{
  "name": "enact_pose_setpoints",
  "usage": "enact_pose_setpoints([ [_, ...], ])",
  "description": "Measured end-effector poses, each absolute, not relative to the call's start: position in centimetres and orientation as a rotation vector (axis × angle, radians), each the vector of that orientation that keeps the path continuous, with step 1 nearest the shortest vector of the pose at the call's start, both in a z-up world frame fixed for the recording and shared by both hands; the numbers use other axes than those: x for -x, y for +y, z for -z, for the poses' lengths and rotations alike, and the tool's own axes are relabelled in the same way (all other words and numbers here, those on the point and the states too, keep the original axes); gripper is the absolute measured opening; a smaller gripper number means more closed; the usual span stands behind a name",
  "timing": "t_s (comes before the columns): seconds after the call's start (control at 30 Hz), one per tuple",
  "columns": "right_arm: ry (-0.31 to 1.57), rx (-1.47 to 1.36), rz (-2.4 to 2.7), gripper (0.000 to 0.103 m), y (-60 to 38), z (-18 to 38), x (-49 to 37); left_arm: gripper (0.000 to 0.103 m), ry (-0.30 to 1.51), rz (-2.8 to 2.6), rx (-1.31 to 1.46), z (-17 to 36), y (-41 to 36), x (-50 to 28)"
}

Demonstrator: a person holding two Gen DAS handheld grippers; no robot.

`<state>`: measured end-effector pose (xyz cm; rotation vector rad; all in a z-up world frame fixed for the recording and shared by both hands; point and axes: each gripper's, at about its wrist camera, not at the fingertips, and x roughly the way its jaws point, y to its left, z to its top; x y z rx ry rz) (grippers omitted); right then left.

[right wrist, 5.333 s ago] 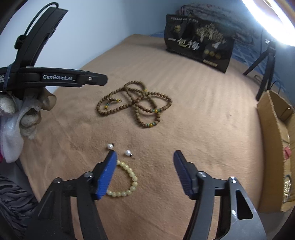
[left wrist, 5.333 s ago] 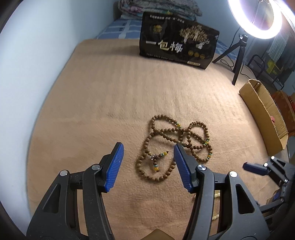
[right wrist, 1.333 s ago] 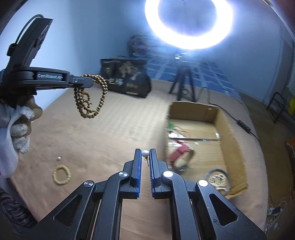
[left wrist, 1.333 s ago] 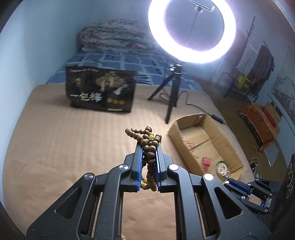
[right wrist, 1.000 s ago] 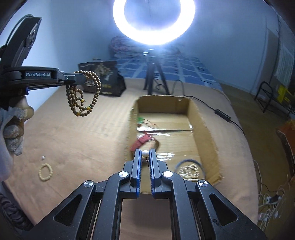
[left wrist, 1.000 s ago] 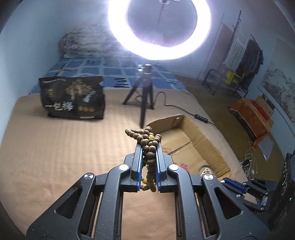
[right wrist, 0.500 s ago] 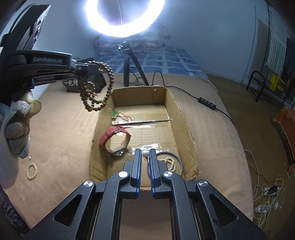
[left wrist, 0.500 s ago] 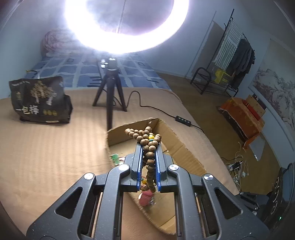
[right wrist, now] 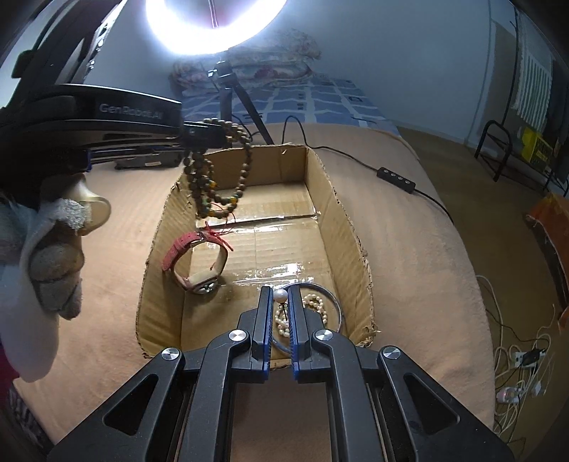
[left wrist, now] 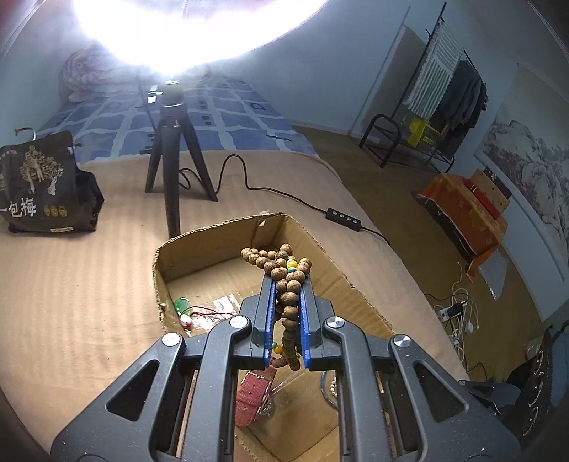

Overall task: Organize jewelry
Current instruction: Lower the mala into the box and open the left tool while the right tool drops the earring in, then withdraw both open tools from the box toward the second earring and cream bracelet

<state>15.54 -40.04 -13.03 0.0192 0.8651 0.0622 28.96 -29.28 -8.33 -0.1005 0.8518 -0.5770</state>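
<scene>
Bedroom w/ tan blanket (right wrist: 409, 220) under an open cardboard box (right wrist: 341, 213), ring light (right wrist: 213, 21) behind. Left gripper (left wrist: 286, 284) clamps wooden bead strand (left wrist: 281, 266) above box; right gripper (right wrist: 280, 302) pinches a pearl earring (right wrist: 280, 295).

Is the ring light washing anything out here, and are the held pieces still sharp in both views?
Left wrist view: the ring light blows out the top, hazing the wall; the beads in the left tongs stay sharp. Right wrist view: glare is smaller, with bright reflections on the box floor tape; the pearl in the right tongs is crisp.
</scene>
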Motion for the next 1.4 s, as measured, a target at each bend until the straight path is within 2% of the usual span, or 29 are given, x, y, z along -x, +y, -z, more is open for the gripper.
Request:
enact_pose_setpoints([
  [0.2, 0.883, -0.016, -0.092, 0.007, -39.6, 13.7, -15.6, 0.01, 0.87, 0.583, 0.103, 9.2, -30.0, -29.4],
  [0.23, 0.887, -0.014, -0.094, 0.007, -39.5, 13.8, -15.6, 0.015, 0.885, 0.581, 0.103, 9.4, -30.0, -29.7],
  [0.27, 0.887, -0.011, -0.09, 0.007, -39.5, 13.9, -15.5, 0.03, 0.893, 0.581, 0.105, 9.5, -30.1, -29.7],
  [0.3, 0.891, -0.007, -0.083, 0.008, -39.5, 14.0, -15.5, 0.041, 0.898, 0.579, 0.107, 9.6, -30.0, -29.7],
  [0.33, 0.898, -0.004, -0.079, 0.019, -39.5, 14.1, -15.6, 0.057, 0.897, 0.573, 0.108, 9.6, -29.9, -29.7],
  [0.37, 0.905, -0.003, -0.075, 0.029, -39.6, 14.2, -15.6, 0.058, 0.884, 0.564, 0.108, 9.5, -29.8, -29.6],
  [0.4, 0.902, -0.002, -0.069, 0.05, -39.7, 14.2, -15.6, 0.058, 0.876, 0.558, 0.097, 9.3, -29.8, -29.5],
  [0.43, 0.889, 0.001, -0.06, 0.058, -39.7, 14.1, -15.4, 0.058, 0.873, 0.555, 0.089, 9.3, -29.9, -29.4],
  [0.87, 0.861, 0.013, -0.056, 0.058, -38.4, 12.9, -15.1, 0.058, 0.851, 0.537, 0.076, 7.3, -28.1, -28.4],
  [1.17, 0.825, 0.031, -0.066, 0.059, -36.7, 10.9, -14.5, 0.058, 0.831, 0.493, 0.069, 4.9, -24.2, -27.3],
  [1.4, 0.789, 0.044, -0.092, 0.068, -34.6, 9.1, -13.7, 0.058, 0.806, 0.439, 0.031, 3.1, -19.6, -25.9],
])
